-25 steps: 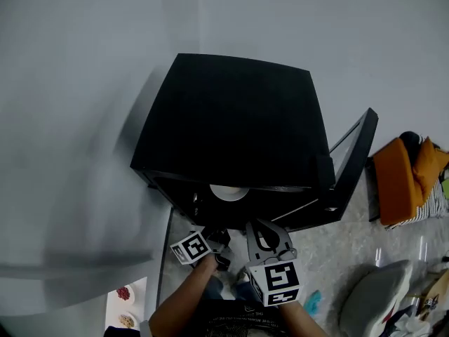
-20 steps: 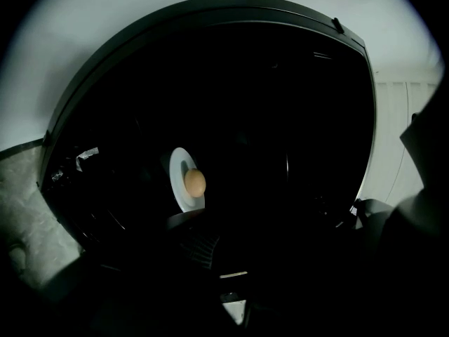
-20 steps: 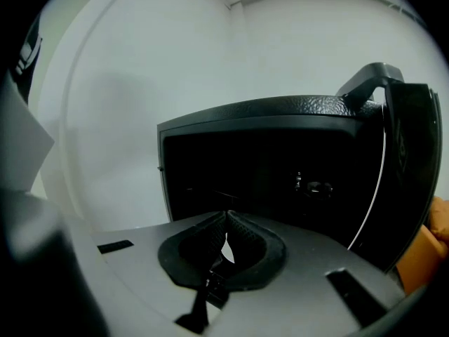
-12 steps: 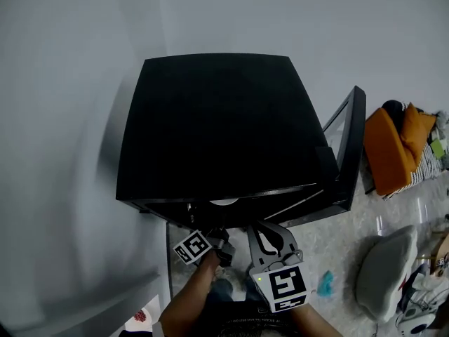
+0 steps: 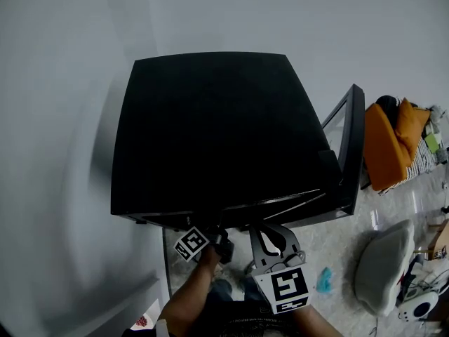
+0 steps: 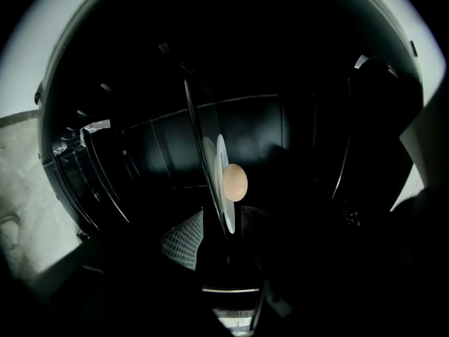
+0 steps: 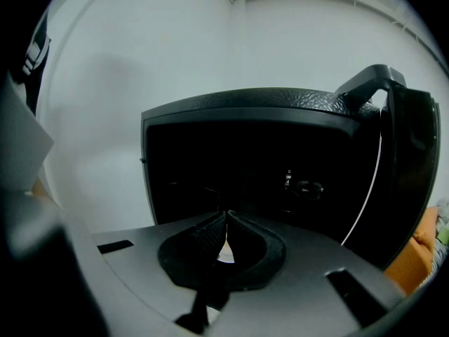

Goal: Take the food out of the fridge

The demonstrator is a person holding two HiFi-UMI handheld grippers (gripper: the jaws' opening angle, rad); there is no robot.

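The black fridge point(image 5: 217, 132) stands with its door point(image 5: 351, 153) swung open to the right. In the left gripper view a white plate point(image 6: 220, 153) shows edge-on inside the dark fridge, with a pale round piece of food point(image 6: 234, 182) on it. My left gripper point(image 6: 223, 214) reaches into the fridge; its jaws have just been opening and stand apart with the plate's rim between the pads point(image 6: 184, 241). From the head view only its marker cube point(image 5: 191, 243) shows. My right gripper point(image 5: 261, 227) waits in front of the fridge point(image 7: 266, 107), shut and holding nothing.
An orange bundle point(image 5: 393, 142) lies on the floor to the right of the door. A grey cushion point(image 5: 382, 269) and a small teal thing point(image 5: 324, 281) lie nearer me. A white wall runs behind and left of the fridge.
The head view has shifted, so the white plate in the fridge opening is now hidden under the fridge top. My left hand has moved in closer to the opening. The right gripper has hardly moved.
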